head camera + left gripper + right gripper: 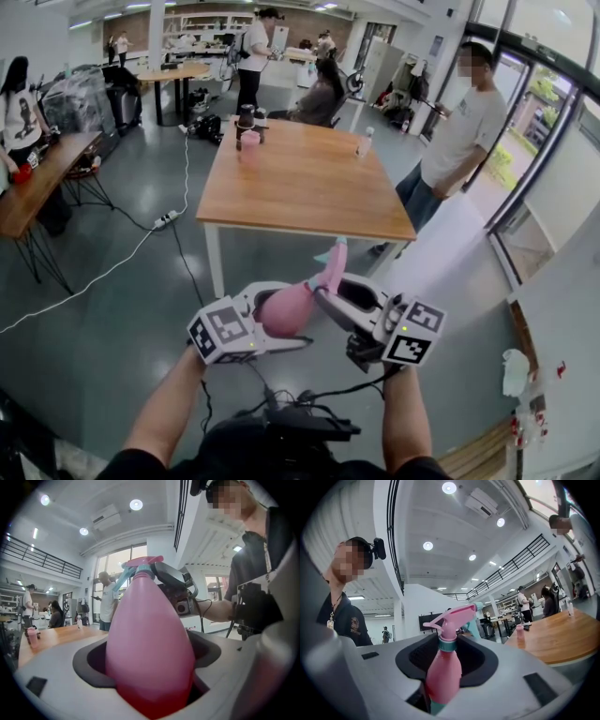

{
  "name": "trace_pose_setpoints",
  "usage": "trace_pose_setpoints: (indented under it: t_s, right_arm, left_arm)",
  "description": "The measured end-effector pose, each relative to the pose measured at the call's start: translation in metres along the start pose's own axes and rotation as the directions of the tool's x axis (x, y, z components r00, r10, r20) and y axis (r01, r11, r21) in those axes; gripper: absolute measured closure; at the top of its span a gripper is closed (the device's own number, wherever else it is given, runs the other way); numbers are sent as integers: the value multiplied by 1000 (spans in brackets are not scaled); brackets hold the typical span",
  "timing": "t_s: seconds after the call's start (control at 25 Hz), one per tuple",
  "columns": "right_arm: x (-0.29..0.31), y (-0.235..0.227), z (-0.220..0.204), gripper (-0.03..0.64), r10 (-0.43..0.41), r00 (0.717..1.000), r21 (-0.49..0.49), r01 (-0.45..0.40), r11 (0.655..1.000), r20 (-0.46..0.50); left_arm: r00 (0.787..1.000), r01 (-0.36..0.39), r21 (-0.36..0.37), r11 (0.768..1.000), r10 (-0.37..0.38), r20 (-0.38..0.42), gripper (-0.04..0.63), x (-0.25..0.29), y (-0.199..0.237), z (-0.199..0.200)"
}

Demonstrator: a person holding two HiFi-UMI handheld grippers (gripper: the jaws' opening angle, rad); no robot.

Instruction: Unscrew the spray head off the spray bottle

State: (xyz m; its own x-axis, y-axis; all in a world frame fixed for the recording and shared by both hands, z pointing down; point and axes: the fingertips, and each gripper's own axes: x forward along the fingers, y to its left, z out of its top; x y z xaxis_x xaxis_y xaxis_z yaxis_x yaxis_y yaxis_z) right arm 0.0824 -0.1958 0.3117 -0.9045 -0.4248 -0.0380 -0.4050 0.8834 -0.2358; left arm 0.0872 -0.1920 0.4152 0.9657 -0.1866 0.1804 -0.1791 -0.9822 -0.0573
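Note:
I hold a pink spray bottle in the air in front of me, over the floor near the table's front edge. My left gripper is shut on its fat egg-shaped body. The bottle's narrow top carries a teal collar and a pink spray head, which points up and away in the head view. My right gripper is shut on the slim pink neck just under that collar. In the left gripper view the right gripper sits right behind the spray head.
A wooden table stands ahead with a pink cup and a small clear bottle at its far side. A person stands to the table's right. A power strip and cable lie on the floor at left.

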Motion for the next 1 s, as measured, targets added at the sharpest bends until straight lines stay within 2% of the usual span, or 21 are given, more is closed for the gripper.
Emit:
trace_pose_setpoints:
  t_s: [0.2,0.6,0.84,1.0]
  right_arm:
    - [-5,-12,12,488,-74,996,-19,75,997,44]
    - [-19,-25,37,488,-171,972,-48,180,982,159]
    - [-34,-33,52,486,-244,945,-94,269,959,216]
    - [-43,-39,60,488,-284,923,-90,316,945,259]
  left_arm:
    - [993,-99,-10,995,98,-63,146,1,16,-18]
    - [970,-195,-7,981,192,-148,146,-4,30,-51]
    - [943,-287,-6,958,281,-178,146,-10,49,-58]
    - [932,-319,-13,948,311,-185,146,-14,56,-61]
